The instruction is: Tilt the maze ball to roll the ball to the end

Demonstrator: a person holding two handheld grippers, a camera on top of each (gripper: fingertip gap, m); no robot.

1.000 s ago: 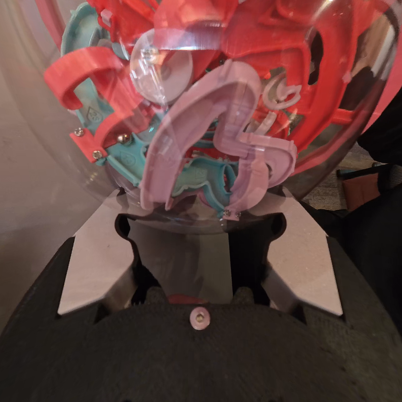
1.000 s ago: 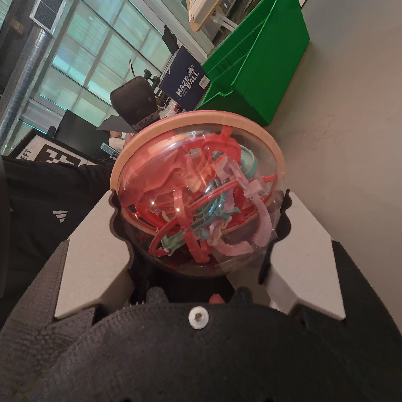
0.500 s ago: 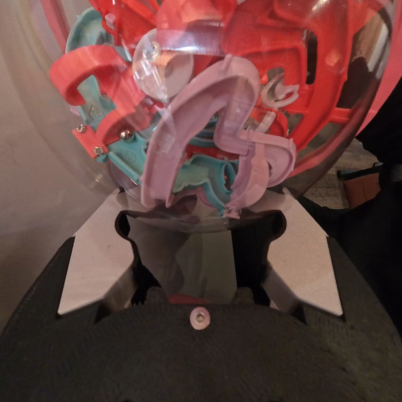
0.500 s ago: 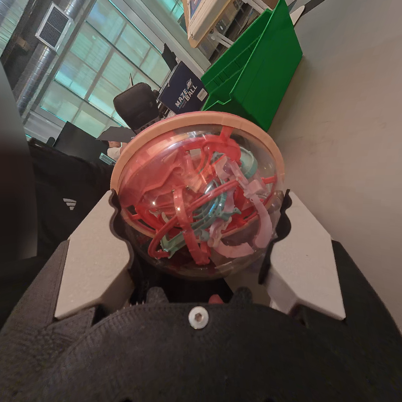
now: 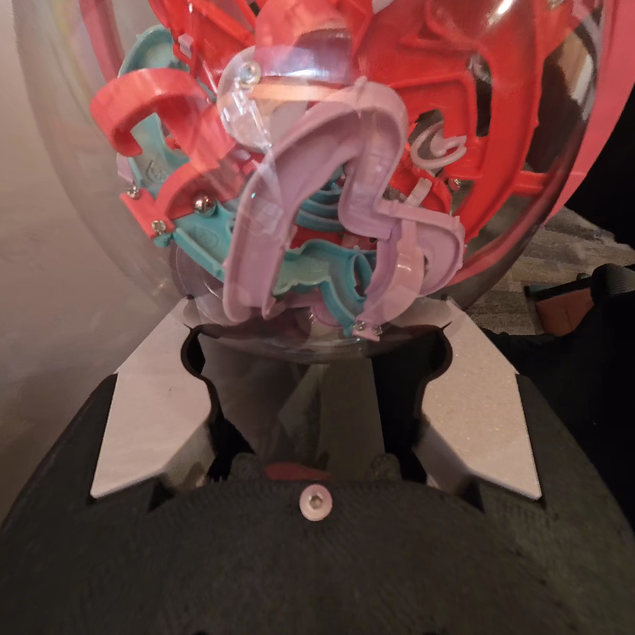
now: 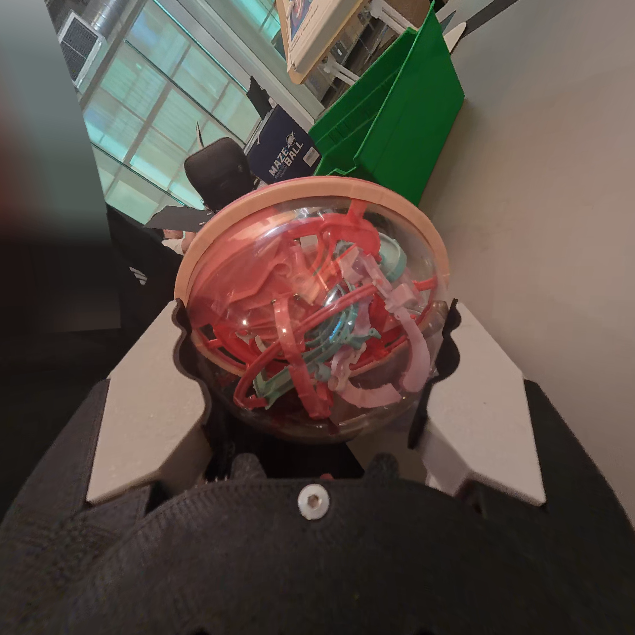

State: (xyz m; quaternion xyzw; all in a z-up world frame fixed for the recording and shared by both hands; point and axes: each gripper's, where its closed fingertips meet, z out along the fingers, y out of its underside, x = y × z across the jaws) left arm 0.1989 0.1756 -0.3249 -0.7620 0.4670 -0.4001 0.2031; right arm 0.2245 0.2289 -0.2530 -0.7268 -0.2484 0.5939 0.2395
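Note:
The maze ball [image 5: 343,154] is a clear sphere with red, teal and lilac tracks inside and a tan ring around its middle [image 6: 309,192]. It is held up between my two grippers. My left gripper [image 5: 316,330] cups one end of the sphere, with both white fingertips [image 5: 165,343] pressed on the shell. My right gripper [image 6: 316,340] holds the opposite half, with the shell wedged between its pads. A small steel ball [image 5: 202,205] sits on the teal track, beside a red piece, in the left wrist view. I cannot find it in the right wrist view.
A grey tabletop [image 6: 549,206] lies under and beside the sphere. A green bin [image 6: 395,130] and a dark blue box [image 6: 285,158] stand at its far end. A person in black clothing [image 6: 137,275] is on the left. Large windows are behind.
Both grippers have tilted the sphere a little: the tracks have shifted slightly in the left view, and the background has swung in the right view. The steel ball stays at the same spot on its track.

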